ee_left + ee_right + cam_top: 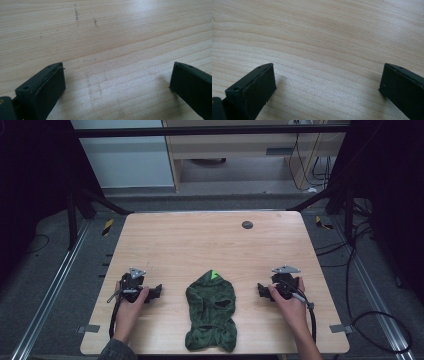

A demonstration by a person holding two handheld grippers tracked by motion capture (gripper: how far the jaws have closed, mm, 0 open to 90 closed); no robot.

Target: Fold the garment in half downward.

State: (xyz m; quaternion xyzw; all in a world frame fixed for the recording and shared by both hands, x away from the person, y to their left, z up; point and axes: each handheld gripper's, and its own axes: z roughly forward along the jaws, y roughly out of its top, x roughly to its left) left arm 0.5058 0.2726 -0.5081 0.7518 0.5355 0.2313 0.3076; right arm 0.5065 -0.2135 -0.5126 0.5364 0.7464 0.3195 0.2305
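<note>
Green balaclava lies flat between two idle grippers.

The green balaclava (211, 312) lies at lower centre of the high view, long axis running toward the near counter (200, 240) edge, its hem close to it. The left gripper (156, 292) and right gripper (261, 290) flank it, about equally near, jaws wide open and empty, pointing inward. Bare wood stretches beyond, toward a dark round cap (247, 225).

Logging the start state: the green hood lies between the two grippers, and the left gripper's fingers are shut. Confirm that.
Not quite. The left gripper has its fingers wide open over bare table, as the left gripper view shows. The green hood does lie between it and the right gripper.
</note>
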